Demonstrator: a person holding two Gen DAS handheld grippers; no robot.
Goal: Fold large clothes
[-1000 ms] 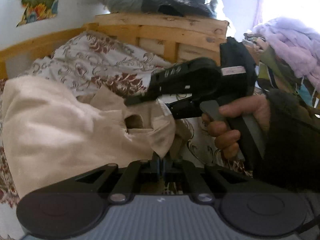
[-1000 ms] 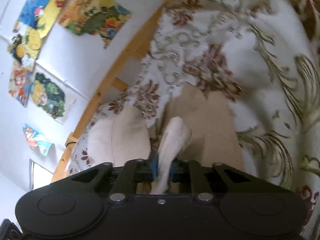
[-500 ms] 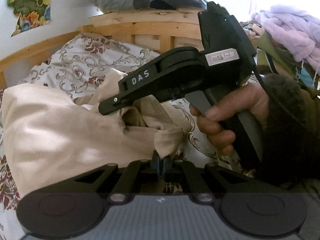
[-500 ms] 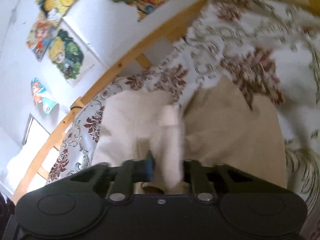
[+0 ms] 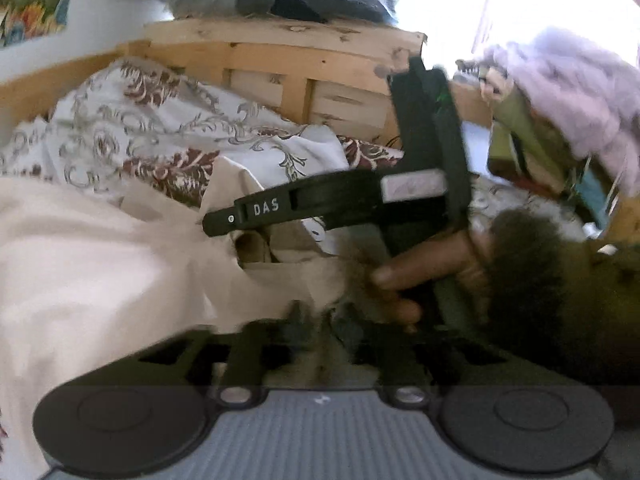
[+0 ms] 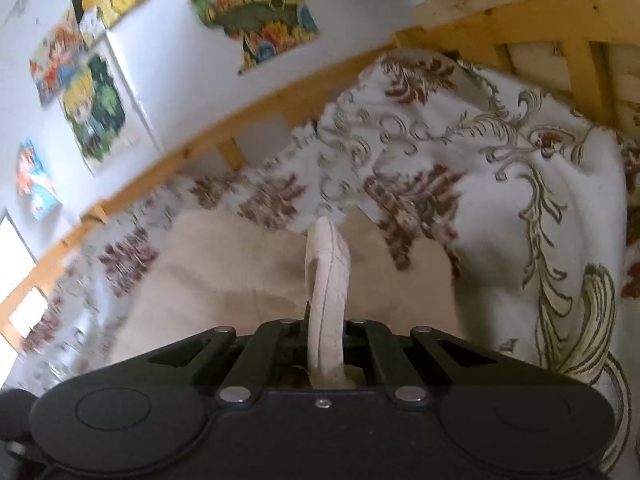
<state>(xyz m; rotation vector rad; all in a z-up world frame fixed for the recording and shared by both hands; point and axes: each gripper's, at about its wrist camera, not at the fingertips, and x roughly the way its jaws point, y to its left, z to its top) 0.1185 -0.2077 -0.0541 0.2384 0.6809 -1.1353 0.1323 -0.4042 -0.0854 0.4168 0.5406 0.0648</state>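
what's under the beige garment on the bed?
The beige garment lies on a floral bedsheet, which shows around its far and right edges. Whatever lies directly beneath the cloth is covered and cannot be seen.

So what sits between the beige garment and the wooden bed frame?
In the right wrist view, only the white floral-patterned bedsheet lies between the beige garment and the wooden bed frame.

Matt beige cloth garment (image 6: 224, 280); printed cotton-like bedsheet (image 6: 480, 184); rough knotty wooden bedframe (image 5: 280, 40); matt black plastic right gripper (image 5: 224, 224); paper posters (image 6: 252, 12).
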